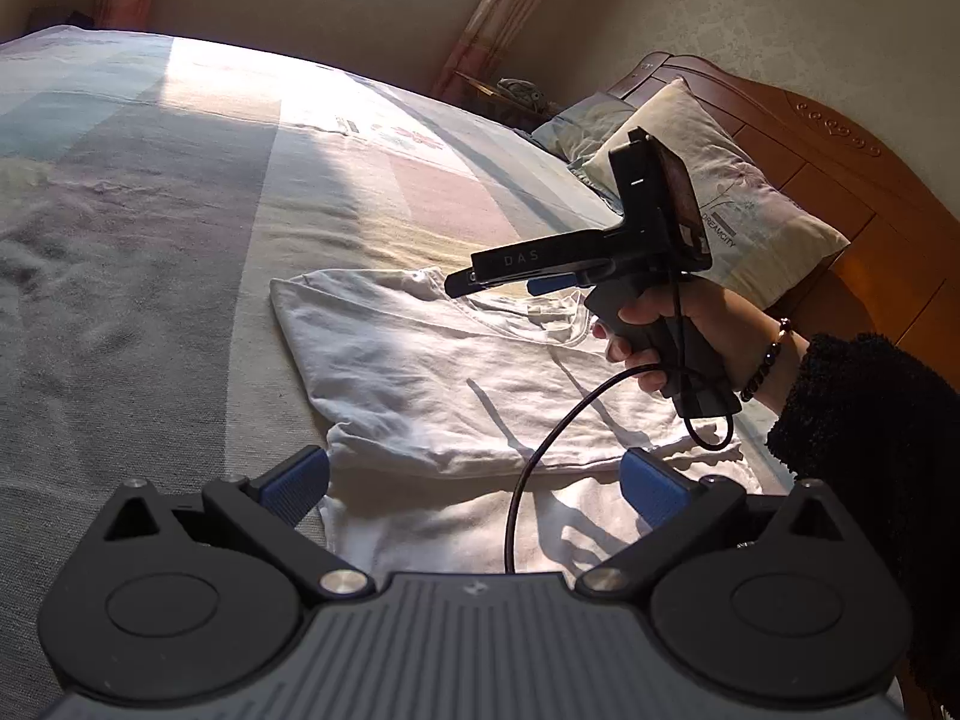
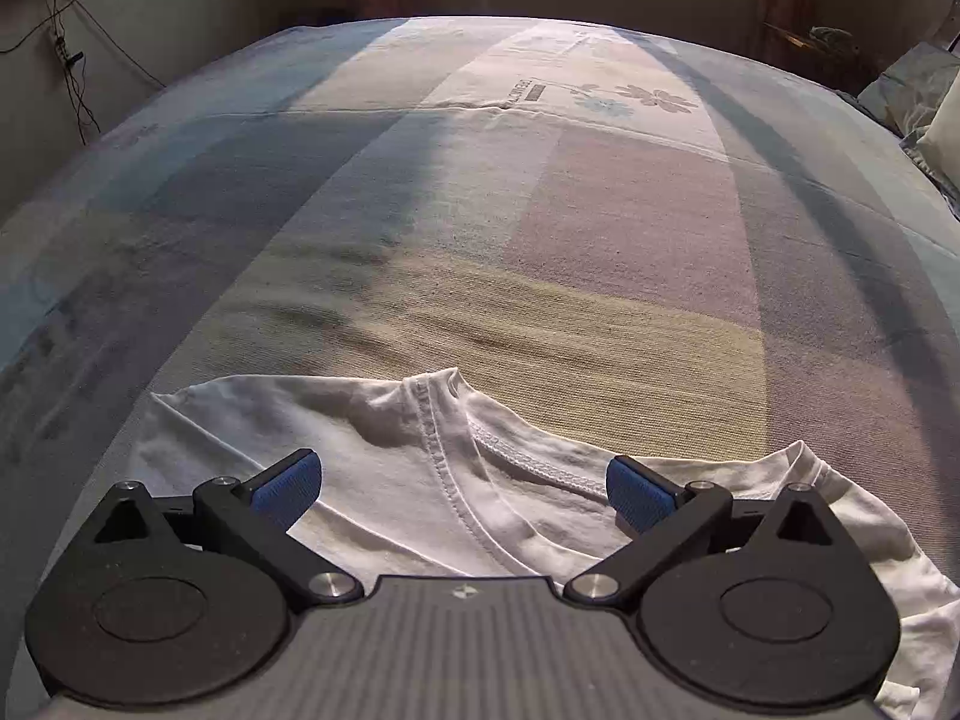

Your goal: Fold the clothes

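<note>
A white T-shirt (image 1: 432,384) lies on the bed, its upper part folded over the lower part. In the left wrist view my left gripper (image 1: 477,480) hovers open over the shirt's folded edge, its blue pads (image 1: 300,480) wide apart and holding nothing. A hand holds my right gripper (image 1: 480,282) over the shirt's far edge by the collar. Seen from the right wrist, the right gripper (image 2: 462,489) is open above the shirt's neckline (image 2: 480,450), with the T-shirt (image 2: 336,420) spread under both fingers.
The patchwork bedsheet (image 1: 180,210) stretches far and left, lit by a sun stripe. Pillows (image 1: 708,192) and a wooden headboard (image 1: 840,180) stand at the right. A black cable (image 1: 528,468) hangs from the right gripper over the shirt. A dark sleeve (image 1: 870,450) fills the right edge.
</note>
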The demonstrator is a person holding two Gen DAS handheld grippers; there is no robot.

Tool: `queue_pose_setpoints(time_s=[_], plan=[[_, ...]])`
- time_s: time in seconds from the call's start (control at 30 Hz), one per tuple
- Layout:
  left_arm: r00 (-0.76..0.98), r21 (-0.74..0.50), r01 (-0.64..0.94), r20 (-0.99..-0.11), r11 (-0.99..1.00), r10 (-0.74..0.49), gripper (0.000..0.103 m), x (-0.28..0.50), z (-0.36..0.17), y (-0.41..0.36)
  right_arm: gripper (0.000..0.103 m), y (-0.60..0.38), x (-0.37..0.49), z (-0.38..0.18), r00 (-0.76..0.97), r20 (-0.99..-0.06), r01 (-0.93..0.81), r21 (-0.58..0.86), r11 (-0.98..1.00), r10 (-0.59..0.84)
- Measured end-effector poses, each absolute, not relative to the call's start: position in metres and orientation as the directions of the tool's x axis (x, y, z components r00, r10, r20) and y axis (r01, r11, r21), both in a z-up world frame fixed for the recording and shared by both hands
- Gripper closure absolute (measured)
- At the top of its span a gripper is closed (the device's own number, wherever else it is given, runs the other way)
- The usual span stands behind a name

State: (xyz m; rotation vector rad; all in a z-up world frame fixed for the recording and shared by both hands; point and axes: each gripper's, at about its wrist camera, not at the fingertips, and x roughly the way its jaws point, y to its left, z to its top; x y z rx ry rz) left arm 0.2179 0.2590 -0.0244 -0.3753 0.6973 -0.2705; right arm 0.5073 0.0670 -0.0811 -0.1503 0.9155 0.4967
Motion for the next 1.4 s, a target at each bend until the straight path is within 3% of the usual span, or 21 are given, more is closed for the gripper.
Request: queue_pose_setpoints(time_s=[0.13, 0.27, 0.4, 0.57, 0.67, 0.77, 0.97, 1.23, 1.4], plan=[[0.750, -0.453, 0.084, -0.557, 0.888, -0.355, 0.001, 0.217, -0.025, 0.273, 0.000, 0.117, 0.509, -0.102, 0.487, -0.820, -0.507, 0.014, 0.862, 0.300], [0.754, -0.473, 0.084, -0.545, 0.877, -0.366, 0.001, 0.217, -0.025, 0.275, 0.000, 0.121, 0.527, -0.105, 0.522, -0.785, -0.480, 0.052, 0.876, 0.332], [0.756, -0.465, 0.104, -0.537, 0.879, -0.374, 0.001, 0.216, -0.021, 0.270, 0.000, 0.110, 0.518, -0.083, 0.551, -0.778, -0.463, 0.018, 0.886, 0.303], [0.789, -0.524, 0.182, -0.426, 0.832, -0.442, 0.001, 0.203, -0.002, 0.271, 0.000, 0.057, 0.466, -0.031, 0.575, -0.768, -0.509, -0.066, 0.858, 0.282], [0.804, -0.507, 0.190, -0.412, 0.841, -0.430, 0.001, 0.196, 0.011, 0.263, 0.000, 0.003, 0.415, -0.013, 0.574, -0.780, -0.483, -0.077, 0.872, 0.249], [0.808, -0.444, 0.211, -0.422, 0.871, -0.411, 0.001, 0.187, 0.026, 0.243, 0.000, -0.050, 0.363, 0.001, 0.566, -0.796, -0.450, -0.078, 0.890, 0.217], [0.796, -0.346, 0.257, -0.454, 0.902, -0.400, 0.001, 0.162, 0.034, 0.186, 0.000, -0.139, 0.227, -0.027, 0.509, -0.830, -0.400, 0.004, 0.917, 0.226], [0.637, -0.250, 0.287, -0.671, 0.925, -0.379, 0.001, 0.122, 0.000, 0.107, 0.000, -0.187, 0.142, -0.086, 0.524, -0.783, -0.321, 0.183, 0.929, 0.336], [0.633, -0.243, 0.246, -0.692, 0.938, -0.346, 0.001, 0.101, -0.039, 0.093, 0.000, -0.195, 0.119, -0.108, 0.610, -0.696, -0.318, 0.223, 0.921, 0.379]])
